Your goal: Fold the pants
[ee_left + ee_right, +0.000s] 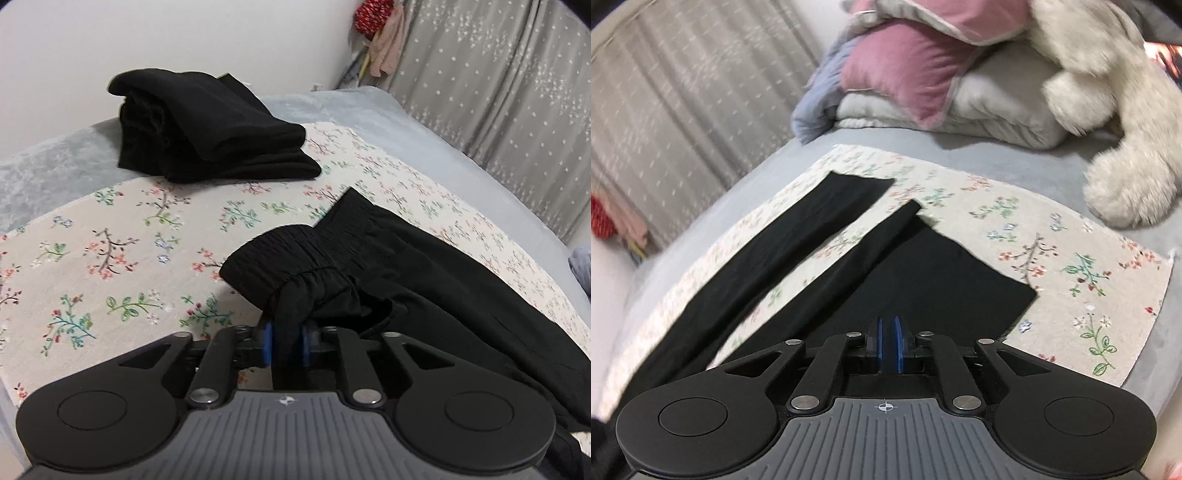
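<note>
Black pants (pixel 406 266) lie on a floral cloth (pixel 110 240), their gathered elastic waistband (pixel 295 247) nearest me in the left wrist view. My left gripper (pixel 287 338) is at the waistband's near edge; a bunch of black fabric fills the gap between its blue pads and is drawn up toward them. The right wrist view shows the two legs: one (pixel 798 236) stretches flat toward the far left, the other (pixel 942 273) is wider and partly doubled over. My right gripper (pixel 888 339) hovers over that leg, its pads a narrow slit apart with nothing between them.
A folded stack of black clothes (pixel 207 125) sits at the cloth's far left edge. Pillows (pixel 905 74) and a white plush toy (pixel 1126 147) crowd the bed's far end. A grey sheet (pixel 424 122) borders the cloth, with a curtain (pixel 498 92) behind.
</note>
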Tool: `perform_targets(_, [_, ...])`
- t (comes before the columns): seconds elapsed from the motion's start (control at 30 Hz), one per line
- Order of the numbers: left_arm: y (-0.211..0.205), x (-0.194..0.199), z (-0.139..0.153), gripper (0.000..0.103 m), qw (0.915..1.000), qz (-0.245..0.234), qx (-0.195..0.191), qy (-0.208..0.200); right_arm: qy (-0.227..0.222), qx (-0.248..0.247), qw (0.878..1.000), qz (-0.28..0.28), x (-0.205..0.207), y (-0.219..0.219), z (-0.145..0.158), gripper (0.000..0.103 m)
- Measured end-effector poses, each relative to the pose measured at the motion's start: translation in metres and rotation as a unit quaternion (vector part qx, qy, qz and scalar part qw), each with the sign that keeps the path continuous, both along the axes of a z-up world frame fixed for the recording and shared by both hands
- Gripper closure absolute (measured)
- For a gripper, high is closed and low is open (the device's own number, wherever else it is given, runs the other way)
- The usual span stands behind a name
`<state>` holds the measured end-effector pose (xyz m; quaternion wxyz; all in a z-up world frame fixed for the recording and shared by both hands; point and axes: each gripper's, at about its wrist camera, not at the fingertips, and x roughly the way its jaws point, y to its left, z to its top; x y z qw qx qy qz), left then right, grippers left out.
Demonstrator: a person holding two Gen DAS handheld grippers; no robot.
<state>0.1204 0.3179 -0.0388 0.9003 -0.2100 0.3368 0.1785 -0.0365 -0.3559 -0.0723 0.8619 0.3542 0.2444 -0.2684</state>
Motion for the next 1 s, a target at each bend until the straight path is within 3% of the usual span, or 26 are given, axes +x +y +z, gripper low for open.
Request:
perform_targets(0.03, [0.0, -0.001, 0.002, 0.068, 1.0, 0.004, 0.002, -0.004, 0.004, -0.013, 1.0, -0.005, 0.003, -0.003, 0.002, 0.093])
perform_targets(0.13, [-0.001, -0.001, 0.007, 0.063, 0.9997, 0.011, 0.016, -0.013, 0.014, -0.05, 0.998, 0.026, 0.029, -0.009, 0.007, 0.091])
perform_targets(0.23, [-0.008, 0.005, 0.005, 0.062, 0.9997, 0.005, 0.025, -0.003, 0.029, 0.013, 0.996, 0.08, 0.072, -0.023, -0.003, 0.08])
perform_targets(0.33, [-0.009, 0.01, 0.001, 0.061, 0.9995, 0.007, 0.028, 0.009, 0.092, 0.02, 0.989, 0.112, 0.118, -0.028, -0.018, 0.078])
perform_targets(0.4, [-0.008, 0.013, -0.002, 0.061, 0.9995, 0.011, 0.024, 0.016, 0.101, 0.02, 0.987, 0.123, 0.138, -0.031, -0.024, 0.078])
perform_targets(0.5, [-0.006, 0.017, -0.006, 0.061, 0.9994, 0.016, 0.022, 0.023, 0.07, 0.013, 0.989, 0.13, 0.156, -0.034, -0.022, 0.078])
perform_targets(0.6, [-0.008, 0.02, -0.006, 0.06, 0.9991, 0.017, 0.029, 0.024, 0.002, 0.036, 0.993, 0.116, 0.166, -0.046, -0.022, 0.077])
perform_targets(0.67, [-0.011, 0.021, -0.005, 0.059, 0.9989, 0.018, 0.035, 0.024, -0.025, 0.051, 0.994, 0.093, 0.172, -0.057, -0.028, 0.07])
perform_targets(0.83, [-0.011, 0.02, -0.001, 0.055, 0.9989, 0.036, 0.028, 0.009, -0.02, 0.015, 0.999, 0.045, 0.176, -0.074, -0.034, 0.064])
perform_targets(1.0, [-0.008, 0.018, 0.0, 0.052, 0.9984, 0.055, 0.013, -0.002, -0.038, 0.02, 0.999, 0.032, 0.166, -0.087, -0.031, 0.058])
